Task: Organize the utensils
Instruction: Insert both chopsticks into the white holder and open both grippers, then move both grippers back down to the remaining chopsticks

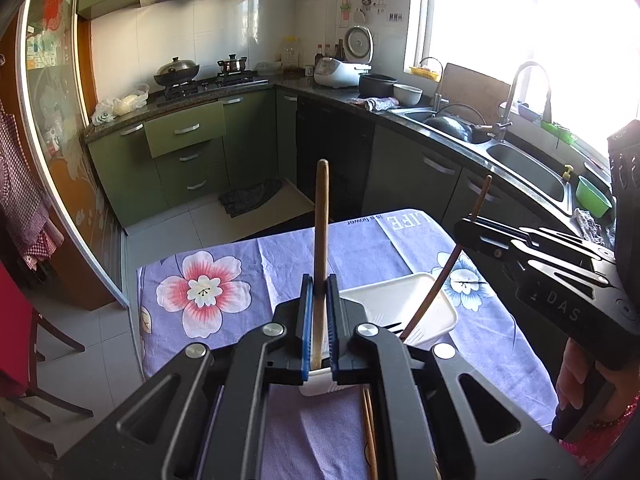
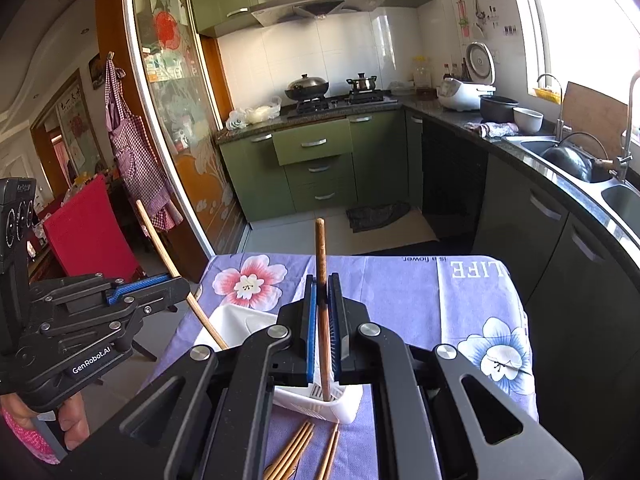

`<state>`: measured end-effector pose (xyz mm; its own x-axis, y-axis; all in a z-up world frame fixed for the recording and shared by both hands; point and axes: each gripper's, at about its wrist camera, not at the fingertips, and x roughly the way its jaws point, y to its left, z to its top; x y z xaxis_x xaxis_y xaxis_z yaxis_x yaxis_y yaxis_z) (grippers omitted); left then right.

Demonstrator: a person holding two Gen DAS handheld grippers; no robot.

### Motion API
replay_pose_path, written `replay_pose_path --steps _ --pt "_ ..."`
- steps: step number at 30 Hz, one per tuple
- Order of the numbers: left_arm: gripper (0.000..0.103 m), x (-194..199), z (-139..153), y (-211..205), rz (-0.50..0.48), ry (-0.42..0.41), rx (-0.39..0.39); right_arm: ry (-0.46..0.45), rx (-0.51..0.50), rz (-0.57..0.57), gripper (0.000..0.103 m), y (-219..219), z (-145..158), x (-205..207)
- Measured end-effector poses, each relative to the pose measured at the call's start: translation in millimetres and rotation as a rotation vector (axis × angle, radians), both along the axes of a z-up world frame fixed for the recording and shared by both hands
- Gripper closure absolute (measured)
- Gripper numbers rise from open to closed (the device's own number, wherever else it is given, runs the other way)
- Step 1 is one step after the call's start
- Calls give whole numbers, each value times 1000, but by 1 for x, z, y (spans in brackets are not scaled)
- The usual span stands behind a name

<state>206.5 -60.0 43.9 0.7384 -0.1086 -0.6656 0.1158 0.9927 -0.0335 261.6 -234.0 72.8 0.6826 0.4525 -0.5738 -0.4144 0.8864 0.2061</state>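
Loose chopsticks [image 2: 304, 450] lie nearest, on the floral tablecloth [image 2: 400, 288] at the table's near edge, just beside the white slotted basket [image 2: 320, 402]; several are still to be sorted. Left gripper [image 1: 320, 292] is clamped on a pale wooden chopstick [image 1: 321, 216], right gripper [image 2: 324, 300] on a darker reddish chopstick [image 2: 321, 256]. Both sticks stand near upright, lower tips inside the basket. Judged: mid-task, two going in, the rest waiting. Sticks look slim, smooth, round-ended.

The white tray [image 1: 400, 300] is half hidden behind the left gripper [image 1: 320, 288]; loose chopsticks [image 2: 296, 452] run off the bottom edge.
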Motion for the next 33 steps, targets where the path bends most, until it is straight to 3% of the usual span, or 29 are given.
replay_pose_path --steps 8,10,12,14,17,20,25,29,33 --pt "91 -12 8 1 18 -27 9 10 6 8 89 -1 -12 -11" --pt "85 -21 13 2 20 -40 -2 -2 16 14 74 -5 -7 -22" --pt "71 -33 13 0 15 -39 3 -15 31 17 35 -14 -4 -38" --pt "67 -43 4 -2 15 -12 3 -22 15 21 25 -20 -5 -54" --pt "67 -50 -29 -5 3 101 -5 -6 -40 22 11 -30 -19 -77" --pt "67 -51 -75 -11 -16 243 -23 29 -102 11 10 -40 -44 -98" --pt "67 -42 -141 -23 -38 433 -49 97 -122 -40 10 -68 -85 -119" --pt "80 -36 -167 -32 -60 523 -87 153 -99 -63 10 -89 -110 -126" --pt "81 -33 -175 -41 -59 539 -62 192 -77 -86 10 -107 -125 -125"
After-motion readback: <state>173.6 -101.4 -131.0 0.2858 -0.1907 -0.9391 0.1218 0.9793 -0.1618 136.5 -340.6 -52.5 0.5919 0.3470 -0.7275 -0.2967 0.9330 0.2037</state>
